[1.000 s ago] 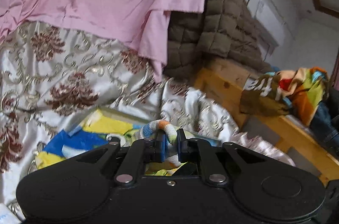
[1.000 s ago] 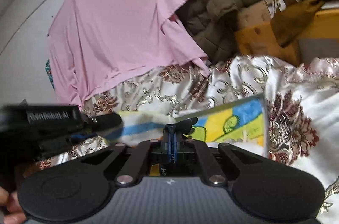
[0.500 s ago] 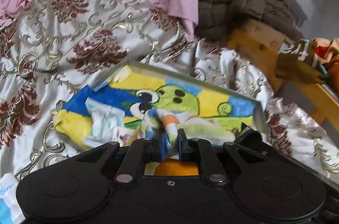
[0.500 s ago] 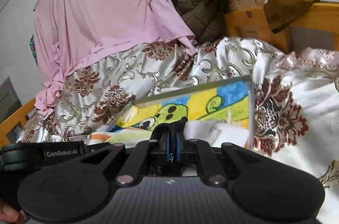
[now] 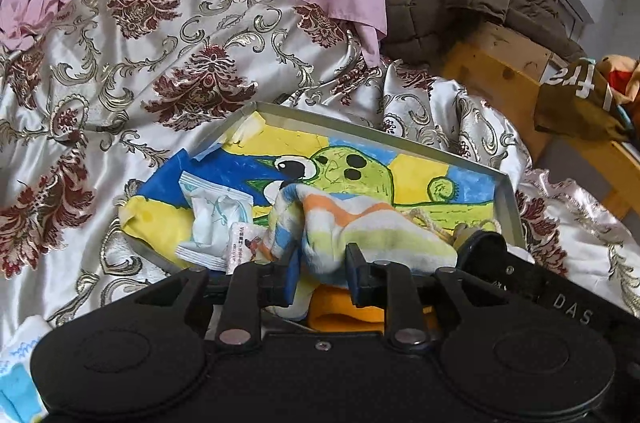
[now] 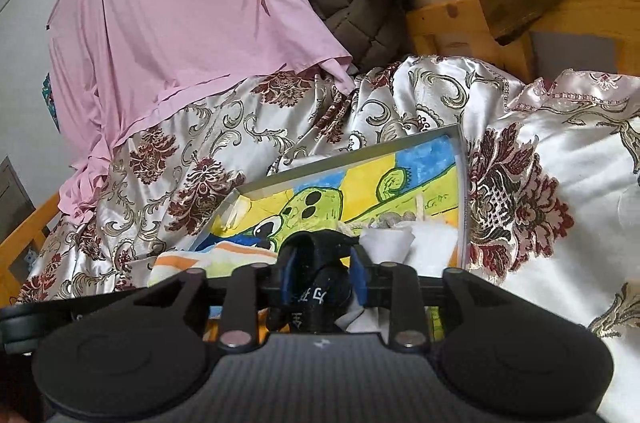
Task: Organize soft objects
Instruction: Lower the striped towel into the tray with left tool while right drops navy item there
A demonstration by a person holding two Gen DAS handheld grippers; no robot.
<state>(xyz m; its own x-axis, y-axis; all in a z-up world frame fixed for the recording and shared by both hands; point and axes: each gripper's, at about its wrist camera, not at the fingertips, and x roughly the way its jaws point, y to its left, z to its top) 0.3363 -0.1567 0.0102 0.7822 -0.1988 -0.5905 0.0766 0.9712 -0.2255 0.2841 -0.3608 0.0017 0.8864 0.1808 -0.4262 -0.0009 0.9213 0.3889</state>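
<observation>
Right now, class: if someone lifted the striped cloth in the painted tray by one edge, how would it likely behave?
The striped cloth would probably droop, since it already lies crumpled in soft folds. It looks light, being thin fabric. It likely won't slide much on the tray, and it cannot roll or break.

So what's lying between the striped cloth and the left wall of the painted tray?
Small white packets, resting on the tray floor beside the striped cloth; the left wrist view shows them.
</observation>
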